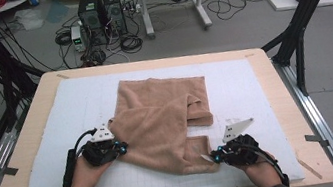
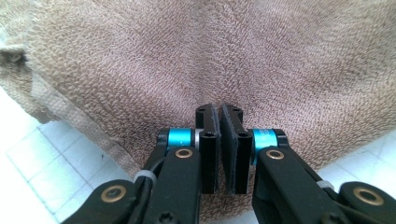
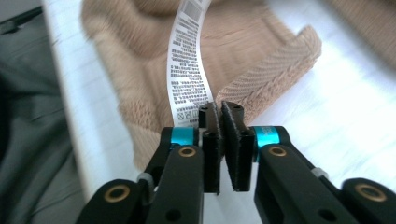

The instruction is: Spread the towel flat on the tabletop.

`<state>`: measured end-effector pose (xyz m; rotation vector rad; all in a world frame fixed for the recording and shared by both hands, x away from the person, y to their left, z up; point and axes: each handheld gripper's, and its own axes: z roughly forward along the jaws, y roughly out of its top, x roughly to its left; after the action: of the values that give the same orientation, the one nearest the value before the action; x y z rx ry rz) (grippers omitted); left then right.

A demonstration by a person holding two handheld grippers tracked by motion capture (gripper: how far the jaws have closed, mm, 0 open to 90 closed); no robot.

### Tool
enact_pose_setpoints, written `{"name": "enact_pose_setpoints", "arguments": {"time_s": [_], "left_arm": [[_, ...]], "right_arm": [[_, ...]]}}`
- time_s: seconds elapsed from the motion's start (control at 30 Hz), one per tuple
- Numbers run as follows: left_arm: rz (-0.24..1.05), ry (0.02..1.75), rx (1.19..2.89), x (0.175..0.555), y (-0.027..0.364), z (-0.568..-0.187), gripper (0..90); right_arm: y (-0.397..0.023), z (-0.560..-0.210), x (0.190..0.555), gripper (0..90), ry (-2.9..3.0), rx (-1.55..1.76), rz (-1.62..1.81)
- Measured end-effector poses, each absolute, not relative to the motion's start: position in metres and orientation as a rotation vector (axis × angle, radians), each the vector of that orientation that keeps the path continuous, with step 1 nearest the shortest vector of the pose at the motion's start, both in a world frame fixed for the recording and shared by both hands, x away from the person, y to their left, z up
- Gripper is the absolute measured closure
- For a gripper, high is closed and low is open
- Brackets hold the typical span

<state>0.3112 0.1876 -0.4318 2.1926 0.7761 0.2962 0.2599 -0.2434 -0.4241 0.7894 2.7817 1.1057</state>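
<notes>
Both grippers clamped on the crumpled tan terry towel (image 1: pixel 163 119), mid-worktop.

Left gripper (image 1: pixel 121 147): fingers pinch a fold at the towel's left edge. Right gripper (image 1: pixel 213 155): fingers nearly together, gripping the near right corner hem beside a white printed care label (image 3: pixel 189 70). Towel lies on the white gridded mat (image 1: pixel 249 85).

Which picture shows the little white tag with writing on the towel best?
The right gripper view: the white printed care label hangs close up beside the jaws, its lines of print showing. In the high view it is a tiny white sliver at the tan terry towel's near corner. The left gripper view gives close-up tan towel pile.
</notes>
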Motion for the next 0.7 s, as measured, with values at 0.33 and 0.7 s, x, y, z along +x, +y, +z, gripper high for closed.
{"name": "enact_pose_setpoints", "arguments": {"time_s": [0.33,0.7], "left_arm": [[0.284,0.794,2.187,0.314,0.187,-0.434,83.6],[0.293,0.823,2.177,0.318,0.191,-0.436,63.1]], "right_arm": [[-0.234,-0.387,0.275,59.5,2.625,0.685,1.102],[-0.183,-0.432,0.327,64.4,2.820,0.598,1.058]]}}
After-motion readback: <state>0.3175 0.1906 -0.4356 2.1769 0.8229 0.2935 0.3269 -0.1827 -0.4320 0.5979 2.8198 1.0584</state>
